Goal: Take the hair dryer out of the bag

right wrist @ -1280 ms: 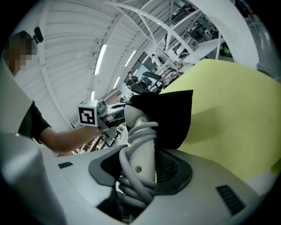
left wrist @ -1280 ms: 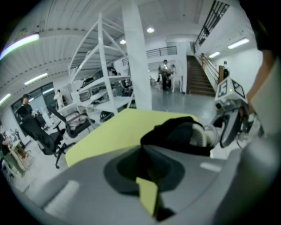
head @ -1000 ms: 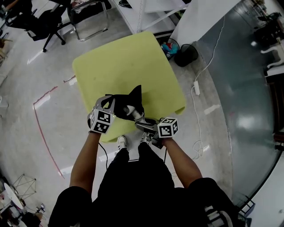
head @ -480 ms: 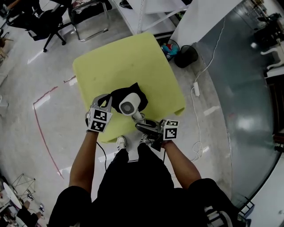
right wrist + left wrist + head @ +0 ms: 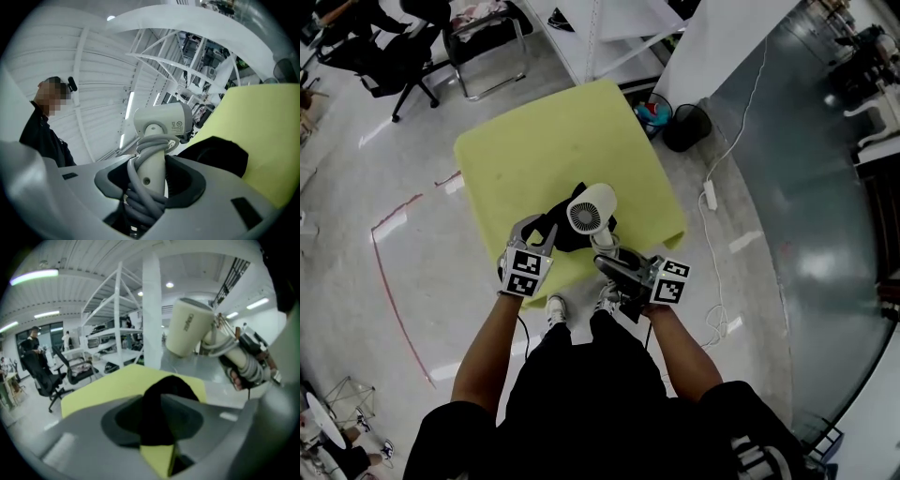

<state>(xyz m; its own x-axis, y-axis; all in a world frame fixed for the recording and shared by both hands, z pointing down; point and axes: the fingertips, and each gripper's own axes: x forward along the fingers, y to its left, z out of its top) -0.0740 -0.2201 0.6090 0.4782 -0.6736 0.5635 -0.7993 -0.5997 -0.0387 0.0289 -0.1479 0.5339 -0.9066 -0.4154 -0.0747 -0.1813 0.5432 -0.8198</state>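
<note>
**Hair dryer out of the bag, held in the air**

The hair dryer [image 5: 592, 208] is out. It is white, with its round intake grille facing up toward the head camera, and it hangs above the near part of the counter [image 5: 534, 141], clear of everything under it. The right gripper view shows it upright on its handle [image 5: 152, 173]. A grey cord [image 5: 136, 199] is wound in several loops round that handle.

The right tongs [image 5: 605, 258] have the dryer. Their jaws stand wide and are closed on the handle and the coiled cord together, with the dryer's body rising above them.

The black bag [image 5: 551, 230] lies slumped on the yellow-green counter, just below and beside the dryer. No part of the bag reaches up round the dryer. From the left gripper view the dryer shows high and to the right, well apart from the dark fabric.

The left tongs [image 5: 540, 234] are at the near edge of the bag. Their jaws are opening, with a fold of the black fabric between them. The counter's yellow shows through the gap under that fold, so the pads look to be coming off the cloth rather than pinching it.

As I judge it, the main step is done, since the dryer has left the bag. What remains is small: the left tongs need to come free of the fabric. The dryer probably needs to be set down somewhere on the bare counter, away from the bag.
</note>
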